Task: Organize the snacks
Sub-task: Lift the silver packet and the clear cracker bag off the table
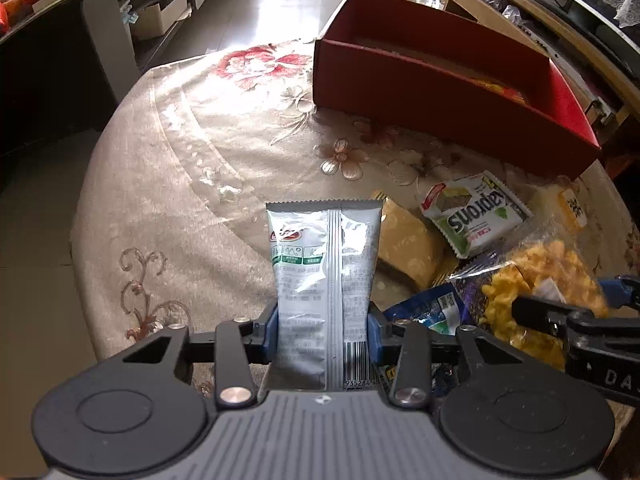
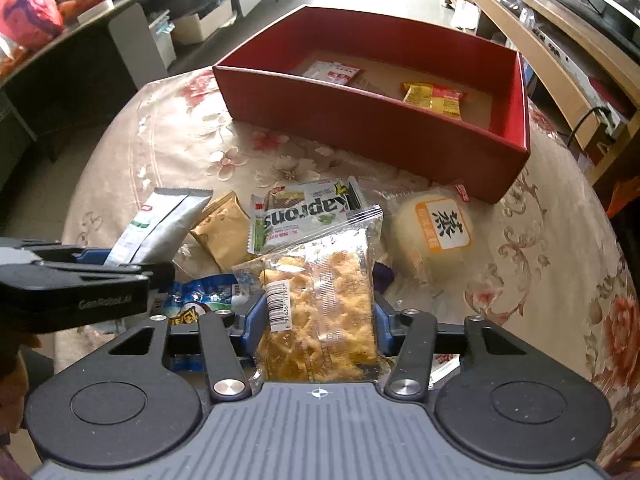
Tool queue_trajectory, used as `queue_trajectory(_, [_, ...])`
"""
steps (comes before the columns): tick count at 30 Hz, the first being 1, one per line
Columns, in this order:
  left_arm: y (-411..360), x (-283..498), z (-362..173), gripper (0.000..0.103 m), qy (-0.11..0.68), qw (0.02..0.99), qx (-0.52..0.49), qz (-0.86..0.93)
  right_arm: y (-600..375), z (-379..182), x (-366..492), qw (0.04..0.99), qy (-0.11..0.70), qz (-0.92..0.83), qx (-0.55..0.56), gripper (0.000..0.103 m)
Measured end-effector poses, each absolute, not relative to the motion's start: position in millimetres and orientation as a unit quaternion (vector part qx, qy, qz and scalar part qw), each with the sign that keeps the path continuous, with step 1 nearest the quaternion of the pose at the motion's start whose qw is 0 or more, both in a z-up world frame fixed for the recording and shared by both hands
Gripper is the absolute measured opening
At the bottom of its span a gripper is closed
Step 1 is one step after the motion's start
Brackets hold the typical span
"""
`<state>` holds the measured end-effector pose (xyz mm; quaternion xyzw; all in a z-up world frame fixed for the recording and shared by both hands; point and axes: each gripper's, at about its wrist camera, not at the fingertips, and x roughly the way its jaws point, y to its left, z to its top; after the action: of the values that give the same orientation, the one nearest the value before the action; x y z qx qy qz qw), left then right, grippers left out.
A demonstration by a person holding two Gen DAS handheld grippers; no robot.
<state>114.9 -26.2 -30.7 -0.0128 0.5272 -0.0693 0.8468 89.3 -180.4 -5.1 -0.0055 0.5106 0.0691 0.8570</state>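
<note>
While the left tool (image 1: 323, 330) pinches a silver snack pouch (image 1: 324, 280) above the surface (image 1: 180, 200), the right tool (image 2: 318, 330) grips a clear bag of yellow crisps (image 2: 320, 304) (barcode showing); a red box (image 2: 380, 128) sits beyond.

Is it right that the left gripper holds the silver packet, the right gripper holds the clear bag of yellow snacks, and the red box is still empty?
Not quite: the red box is not empty. The right wrist view shows a white-and-red packet and a yellow-and-red packet inside. The rest is right.
</note>
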Motion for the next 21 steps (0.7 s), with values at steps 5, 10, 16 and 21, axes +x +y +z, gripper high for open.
queue_trajectory(5, [-23.9,118.1,-33.4,0.044,0.529,0.846,-0.015,-0.064,-180.1,-11.2,90.5,0.851,0.521,0.069,-0.020,0.079])
queue_trajectory(10, [-26.0,119.8,-36.1,0.049,0.525,0.849,-0.001,-0.062,-169.2,-23.7,89.6,0.840,0.535,0.074,-0.051,0.089])
queue_trajectory(16, [-28.0,119.7,-38.3,0.044,0.521,0.851,0.021,-0.065,-166.2,-32.7,91.7,0.836,0.541,0.074,-0.056,0.079])
queue_trajectory(21, [-21.1,114.2,-29.8,0.041,0.519,0.851,0.005,-0.075,-172.6,-27.8,76.8,0.842,0.533,0.061,-0.048,0.076])
